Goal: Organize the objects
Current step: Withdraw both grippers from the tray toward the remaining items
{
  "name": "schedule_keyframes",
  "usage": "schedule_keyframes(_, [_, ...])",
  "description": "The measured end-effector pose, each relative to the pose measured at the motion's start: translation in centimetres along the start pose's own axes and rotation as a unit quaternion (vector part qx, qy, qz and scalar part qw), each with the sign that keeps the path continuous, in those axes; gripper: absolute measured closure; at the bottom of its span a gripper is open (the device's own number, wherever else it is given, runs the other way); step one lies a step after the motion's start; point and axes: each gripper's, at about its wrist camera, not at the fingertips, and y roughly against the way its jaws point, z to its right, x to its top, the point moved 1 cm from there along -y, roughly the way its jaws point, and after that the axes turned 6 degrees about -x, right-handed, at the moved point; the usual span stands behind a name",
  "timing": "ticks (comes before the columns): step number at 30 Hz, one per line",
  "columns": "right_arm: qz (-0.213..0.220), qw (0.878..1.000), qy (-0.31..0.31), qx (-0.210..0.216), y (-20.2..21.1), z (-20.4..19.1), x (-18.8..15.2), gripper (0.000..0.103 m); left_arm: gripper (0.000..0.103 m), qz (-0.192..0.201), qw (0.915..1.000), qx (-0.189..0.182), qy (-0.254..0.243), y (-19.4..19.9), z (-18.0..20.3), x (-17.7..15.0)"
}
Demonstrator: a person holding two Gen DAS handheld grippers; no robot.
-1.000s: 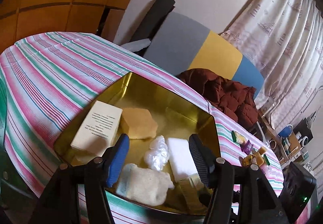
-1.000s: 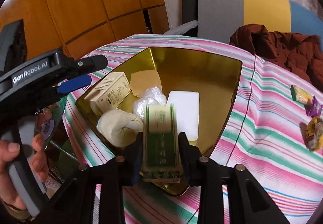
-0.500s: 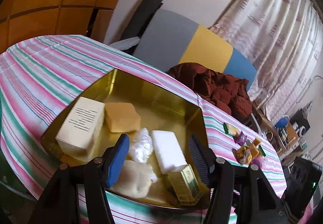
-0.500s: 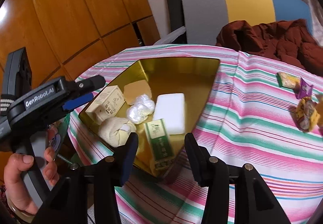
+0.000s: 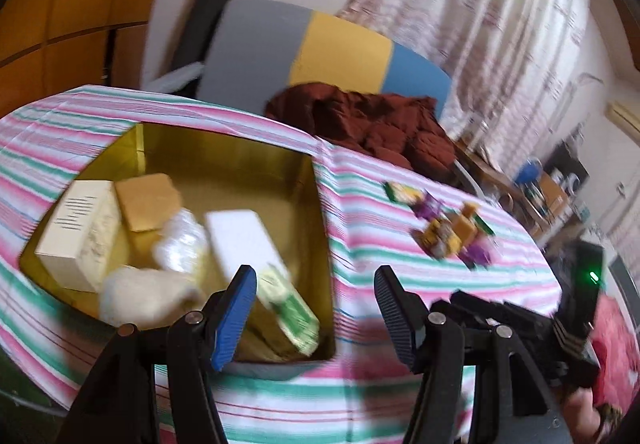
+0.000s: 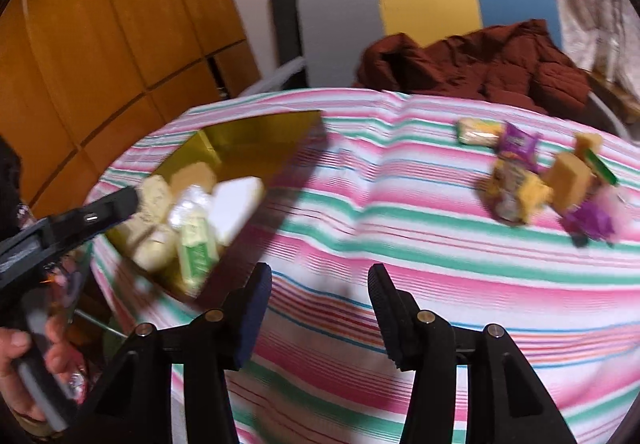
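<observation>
A: Left claw [image 5: 314, 310]: jaws spread wide, empty. Gold tin [image 5: 320, 228] lies ahead and to its left on the striped cloth [image 5: 400, 268].

B: Contents?

A: Green box [image 5: 290, 310] nearest, just beyond the left finger, tilted against the tin's near corner. White block [image 5: 244, 244] behind it. Further left: wrapped bundle [image 5: 180, 244], cream roll [image 5: 140, 300], tan block [image 5: 146, 198], pale carton [image 5: 80, 228]. Frame is blurred, so exact contacts cannot be told.

B: Right claw [image 6: 320, 310]?

A: Also wide, nothing between the jaws; bare cloth [image 6: 360, 244] under them. Tin [image 6: 280, 172] sits ahead-left of it, green box [image 6: 196, 248] at the near corner.

B: Loose items?

A: Snack pile [image 6: 548, 184] ahead-right of the right claw, well apart from the tin. Green packet [image 6: 478, 132] and purple packet [image 6: 518, 144] at its far edge, touching. In the left view the same pile [image 5: 448, 230] lies ahead-right.

B: Surroundings?

A: Brown jacket [image 6: 472, 60] beyond the table's far edge.
</observation>
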Motion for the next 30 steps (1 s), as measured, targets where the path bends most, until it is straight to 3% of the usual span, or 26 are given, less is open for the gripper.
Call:
schedule_keyframes(7, [-0.015, 0.997, -0.044, -0.059, 0.2, 6.7, -1.7, 0.052, 0.041, -0.041, 0.9967, -0.04, -0.056, -1.8, 4.7, -1.8])
schedule_keyframes(14, [-0.018, 0.987, -0.093, -0.129, -0.2, 13.6, -1.9, 0.05, 0.041, -0.093, 0.9883, -0.074, -0.096, -3.6, 8.6, -4.2])
schedule_keyframes(16, [-0.014, 0.984, -0.103, -0.143, -0.3, 15.2, -1.7, 0.044, 0.041, -0.101, 0.9869, -0.075, -0.1, -3.9, 9.1, -4.6])
schedule_keyframes(18, [-0.003, 0.98, -0.116, -0.16, -0.4, 16.9, -1.2, 0.028, 0.041, -0.111, 0.9855, -0.079, -0.1, -4.2, 9.5, -5.0])
schedule_keyframes(30, [0.034, 0.963, -0.152, -0.218, -1.3, 24.4, 3.1, 0.026, 0.041, -0.135, 0.9827, -0.068, -0.106, -5.5, 10.4, -5.9])
